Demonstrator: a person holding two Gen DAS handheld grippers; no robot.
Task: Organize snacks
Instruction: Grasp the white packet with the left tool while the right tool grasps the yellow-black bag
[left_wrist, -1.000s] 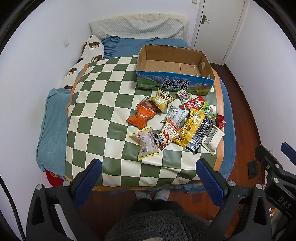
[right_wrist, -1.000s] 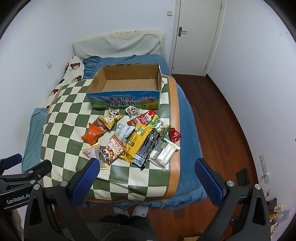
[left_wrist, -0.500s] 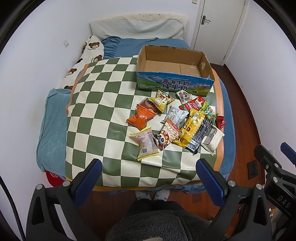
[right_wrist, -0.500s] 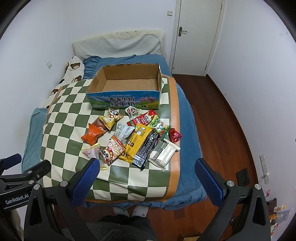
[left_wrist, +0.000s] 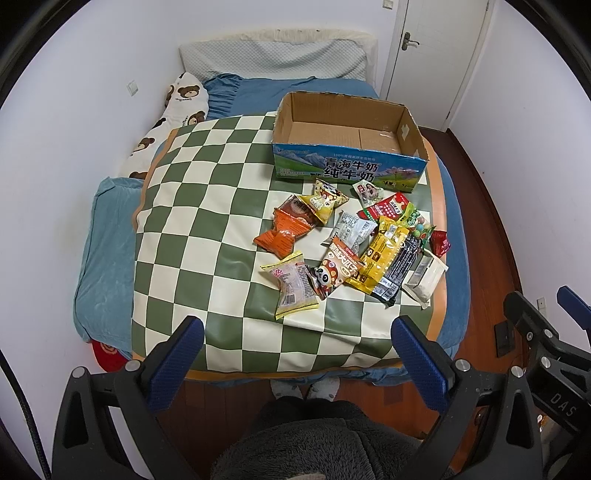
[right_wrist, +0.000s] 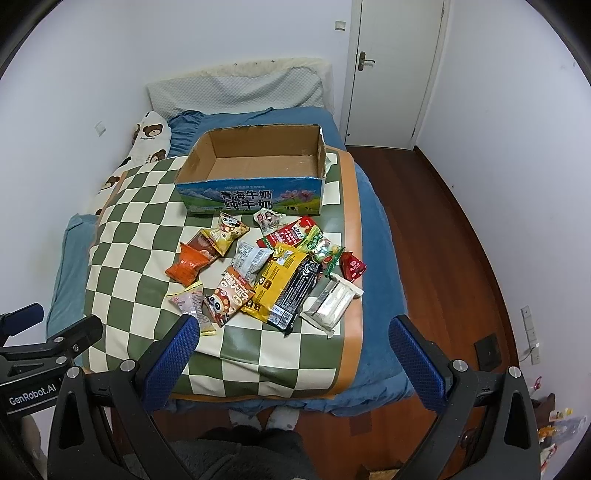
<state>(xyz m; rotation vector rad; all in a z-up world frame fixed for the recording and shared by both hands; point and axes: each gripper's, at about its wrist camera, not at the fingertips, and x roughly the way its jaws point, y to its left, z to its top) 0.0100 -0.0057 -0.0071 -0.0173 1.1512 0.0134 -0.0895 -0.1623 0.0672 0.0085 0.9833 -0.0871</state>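
Note:
Several snack packets lie in a loose pile on a green-and-cream checked mat (left_wrist: 192, 236) (right_wrist: 122, 236) on a bed: an orange bag (left_wrist: 286, 230) (right_wrist: 188, 264), a pink packet (left_wrist: 293, 282), a yellow-and-black bag (left_wrist: 384, 254) (right_wrist: 284, 286) and a white packet (left_wrist: 424, 277) (right_wrist: 332, 301). Behind them stands an open cardboard box (left_wrist: 347, 173) (right_wrist: 255, 195), with nothing inside. My left gripper (left_wrist: 295, 360) and right gripper (right_wrist: 295, 358) hover open above the bed's near edge, both short of the pile, nothing between the fingers.
A blue bedspread (left_wrist: 107, 236) lies under the mat, with a bear-print pillow (left_wrist: 177, 110) at the left and a white wall beside it. Wooden floor (right_wrist: 443, 258) runs along the right side to a shut white door (right_wrist: 391, 74). A person's legs and feet (left_wrist: 306, 387) stand below.

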